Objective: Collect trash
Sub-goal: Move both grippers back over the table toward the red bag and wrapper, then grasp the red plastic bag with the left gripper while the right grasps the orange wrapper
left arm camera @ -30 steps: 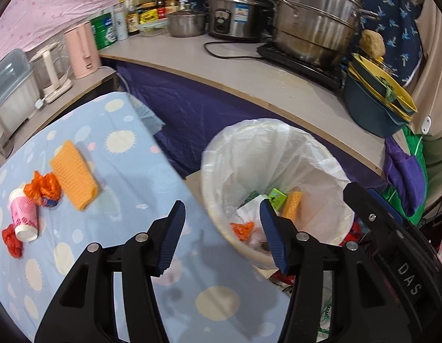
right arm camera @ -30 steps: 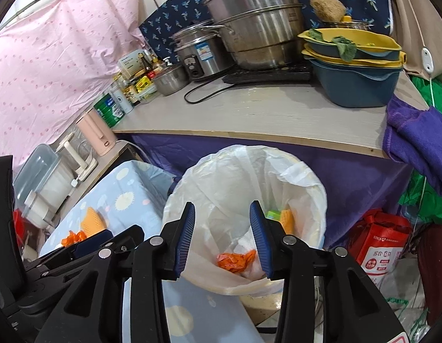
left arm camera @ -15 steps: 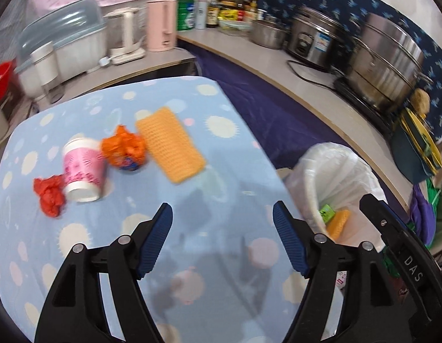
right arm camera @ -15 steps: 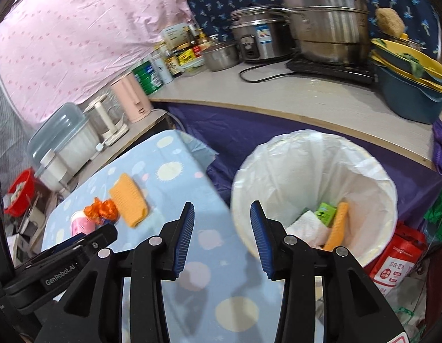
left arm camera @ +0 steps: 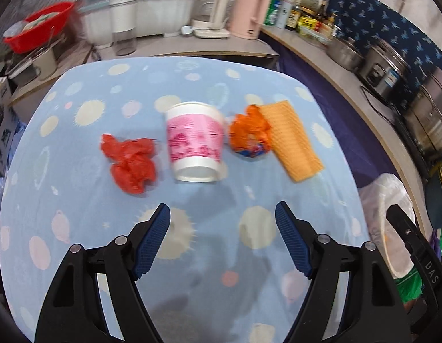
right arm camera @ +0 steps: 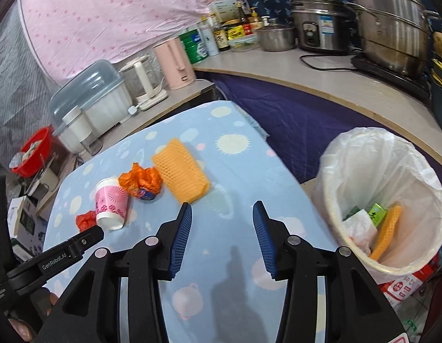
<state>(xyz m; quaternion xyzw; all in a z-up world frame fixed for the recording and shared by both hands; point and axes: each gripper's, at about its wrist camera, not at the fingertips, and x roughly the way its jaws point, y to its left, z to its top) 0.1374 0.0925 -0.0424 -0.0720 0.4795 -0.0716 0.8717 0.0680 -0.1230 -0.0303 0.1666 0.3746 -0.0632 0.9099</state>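
On the blue spotted tablecloth (left arm camera: 78, 148) lie a crumpled red wrapper (left arm camera: 131, 163), a pink and white paper cup (left arm camera: 195, 143) standing upside down, a crumpled orange wrapper (left arm camera: 249, 134) and an orange mesh sponge (left arm camera: 292, 140). They also show in the right wrist view: the cup (right arm camera: 111, 203), the orange wrapper (right arm camera: 142, 183), the sponge (right arm camera: 181, 171). My left gripper (left arm camera: 222, 240) is open and empty, short of the cup. My right gripper (right arm camera: 222, 240) is open and empty, between the table and the white-lined trash bin (right arm camera: 421, 171).
The bin holds a tissue, a green box and an orange sponge (right arm camera: 385, 231). A counter (right arm camera: 321, 71) behind carries pots, a rice cooker, bottles and a pink kettle (right arm camera: 176, 63). A red basin (left arm camera: 38, 25) and a covered dish rack (left arm camera: 141, 8) stand at the far left.
Both grippers have swung left from the bin toward the table. The left gripper's jaws have opened wider and now face the cup and wrappers. Both stay empty.
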